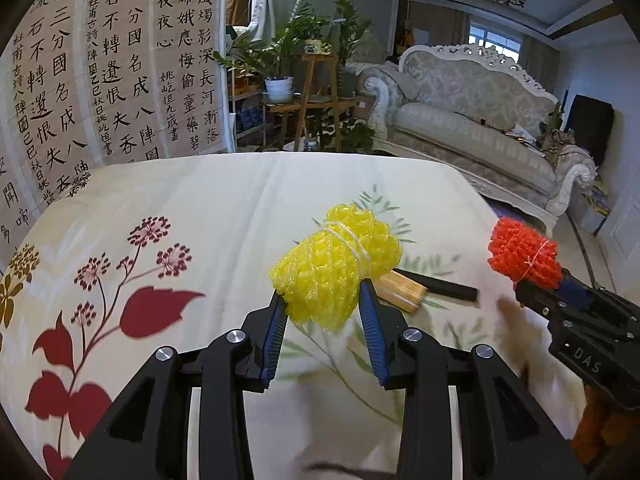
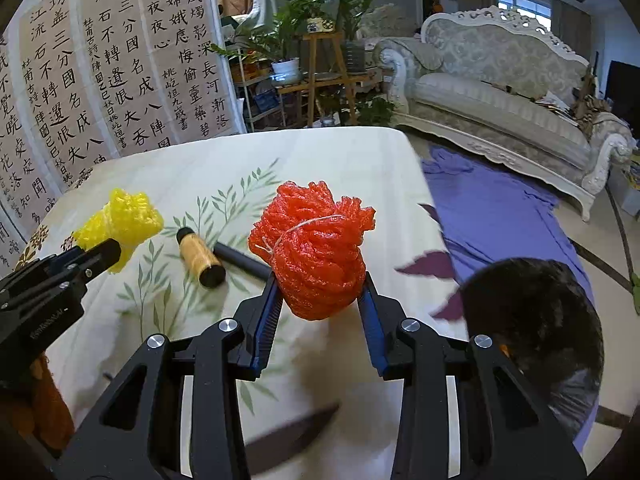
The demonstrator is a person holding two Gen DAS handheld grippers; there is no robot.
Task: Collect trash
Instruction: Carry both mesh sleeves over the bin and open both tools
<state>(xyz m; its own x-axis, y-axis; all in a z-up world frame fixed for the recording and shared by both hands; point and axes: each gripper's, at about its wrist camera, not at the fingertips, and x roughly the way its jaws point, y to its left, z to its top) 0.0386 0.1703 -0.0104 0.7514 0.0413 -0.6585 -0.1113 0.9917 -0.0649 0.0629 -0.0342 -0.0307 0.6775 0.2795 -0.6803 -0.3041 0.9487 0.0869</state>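
Left gripper [image 1: 324, 300] clamps yellow foam net [image 1: 336, 264]; right gripper [image 2: 320, 292] clamps red foam net [image 2: 316, 252], both above worktop [image 1: 180, 200].

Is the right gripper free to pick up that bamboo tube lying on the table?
Probably not yet: the right gripper is shut on the red foam net. The bamboo tube lies uncovered beside it.

Calligraphy sheets [image 1: 120, 60] are filling the wall, brushed in black columns: 三分國名成八陣圖 is reading clearly, with 石不轉遺恨失吞 running beside it. Another sheet [image 2: 192, 40] is showing 夜夜心, 嫦娥應悔偷靈藥 and 長河漸落, and a small signature column is giving 姚屹恒九歲書. The right gripper's body [image 1: 588, 360] is carrying pale letters "DAS". Print on the left gripper's body [image 2: 44, 324] is staying too blurred to read.
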